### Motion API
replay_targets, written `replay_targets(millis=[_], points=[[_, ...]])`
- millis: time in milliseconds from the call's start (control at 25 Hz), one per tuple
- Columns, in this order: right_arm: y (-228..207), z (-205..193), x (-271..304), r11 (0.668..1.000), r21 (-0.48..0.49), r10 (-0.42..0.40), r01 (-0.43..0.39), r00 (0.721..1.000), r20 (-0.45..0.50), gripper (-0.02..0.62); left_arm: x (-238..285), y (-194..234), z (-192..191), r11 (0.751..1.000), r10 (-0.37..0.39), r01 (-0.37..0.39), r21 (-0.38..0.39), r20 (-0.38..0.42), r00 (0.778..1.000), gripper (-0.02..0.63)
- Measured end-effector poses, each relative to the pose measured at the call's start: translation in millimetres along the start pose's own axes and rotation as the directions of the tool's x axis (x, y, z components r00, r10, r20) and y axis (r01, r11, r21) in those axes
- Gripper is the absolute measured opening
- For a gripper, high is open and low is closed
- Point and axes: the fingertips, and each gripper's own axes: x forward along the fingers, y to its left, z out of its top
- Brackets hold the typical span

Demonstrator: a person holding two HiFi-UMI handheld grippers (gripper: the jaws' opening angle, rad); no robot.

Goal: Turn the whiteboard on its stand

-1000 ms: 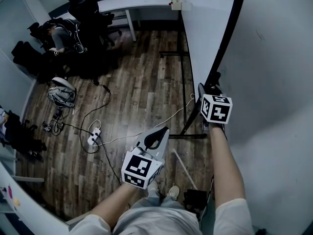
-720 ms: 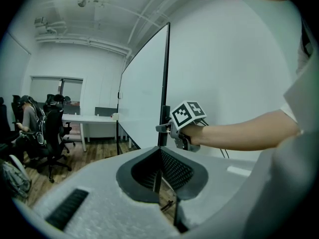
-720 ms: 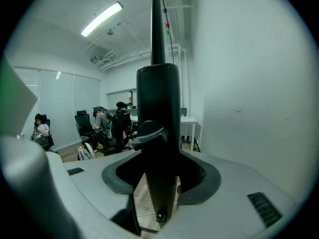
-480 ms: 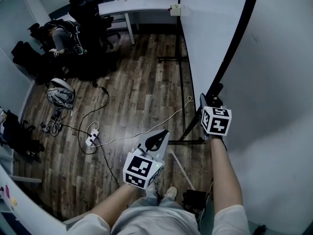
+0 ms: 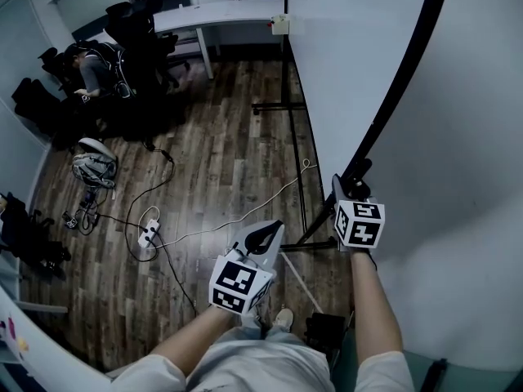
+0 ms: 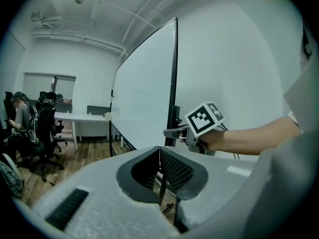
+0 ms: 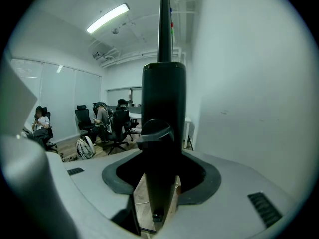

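One edge grasped: our right gripper is pinching the whiteboard frame at two o'clock, left gripper idling pressed together, a steady swing probably coming next.

White power strip with cables on wooden floor. Near the strip, a grey bag. Well apart from the strip, black office chairs and white desk.

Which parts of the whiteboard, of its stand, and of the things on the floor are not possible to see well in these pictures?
1. Whiteboard top edge: head view, cut off by the picture's upper edge.
2. Stand near foot: head view, partly behind the right claw and right arm.
3. Small things beside the power strip: head view, too small to name.
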Motion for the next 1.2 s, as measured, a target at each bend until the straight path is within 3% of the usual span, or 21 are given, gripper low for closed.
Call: replay_targets(millis=[160,360,680,1200], points=[[5.1,-8.5,-18.8,1.000,-0.002,0.018,-0.018,1.000,-0.004,0.189,-4.0,-13.9,0.3,1.000,-0.013,0.013,0.001,0.005,1.000,0.011],[46.0,-15.0,-35.6,0.997,-0.023,0.067,-0.067,0.998,0.012,0.189,-14.0,-24.9,1.0,1.000,-0.012,0.012,0.025,0.015,1.000,0.011],[75.6,-19.6,-55.0,0.997,-0.022,0.068,-0.068,0.998,0.008,0.189,-44.1,-14.9,-6.7,1.000,0.030,-0.030,0.009,0.018,0.999,0.011],[118.1,-35.3,-114.0,0.995,-0.009,0.103,-0.103,0.994,0.023,0.187,-63.0,-15.7,-21.6,0.999,0.035,-0.035,-0.007,-0.005,0.999,0.011]])
